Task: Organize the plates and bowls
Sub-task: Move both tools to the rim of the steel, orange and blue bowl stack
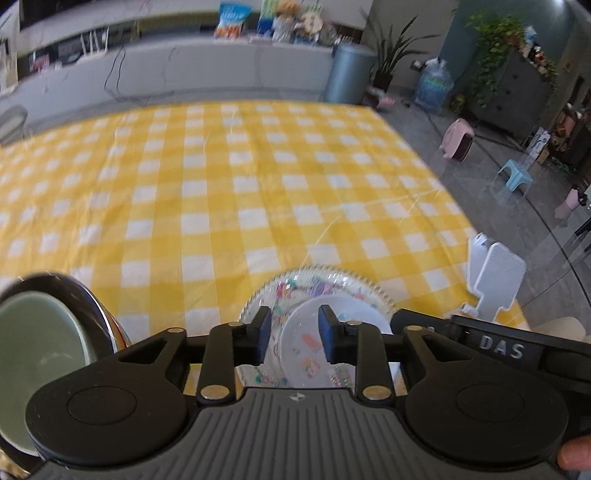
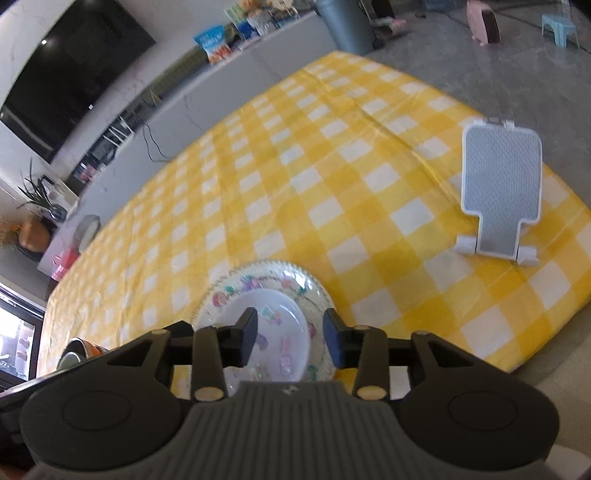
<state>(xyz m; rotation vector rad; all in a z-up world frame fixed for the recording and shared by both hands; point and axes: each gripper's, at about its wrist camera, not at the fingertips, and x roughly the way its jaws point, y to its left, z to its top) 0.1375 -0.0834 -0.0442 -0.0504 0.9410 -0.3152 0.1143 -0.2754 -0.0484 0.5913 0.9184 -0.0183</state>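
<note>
A large patterned plate with a beaded rim (image 1: 317, 282) (image 2: 236, 280) lies near the front edge of the yellow checked tablecloth (image 1: 221, 192) (image 2: 332, 177). A smaller white plate with coloured prints (image 1: 303, 347) (image 2: 277, 332) lies stacked on it. My left gripper (image 1: 294, 334) is open and empty above the small plate. My right gripper (image 2: 290, 338) is open and empty above the same stack. A pale green bowl (image 1: 33, 350) sits inside a dark bowl (image 1: 79, 291) at the left; both bowls show in the right wrist view (image 2: 77, 352).
A white phone stand (image 2: 500, 195) (image 1: 495, 280) stands at the table's right edge. Beyond the table are a grey counter with snack bags (image 1: 231, 22), a bin (image 1: 349, 72), plants and stools on the floor.
</note>
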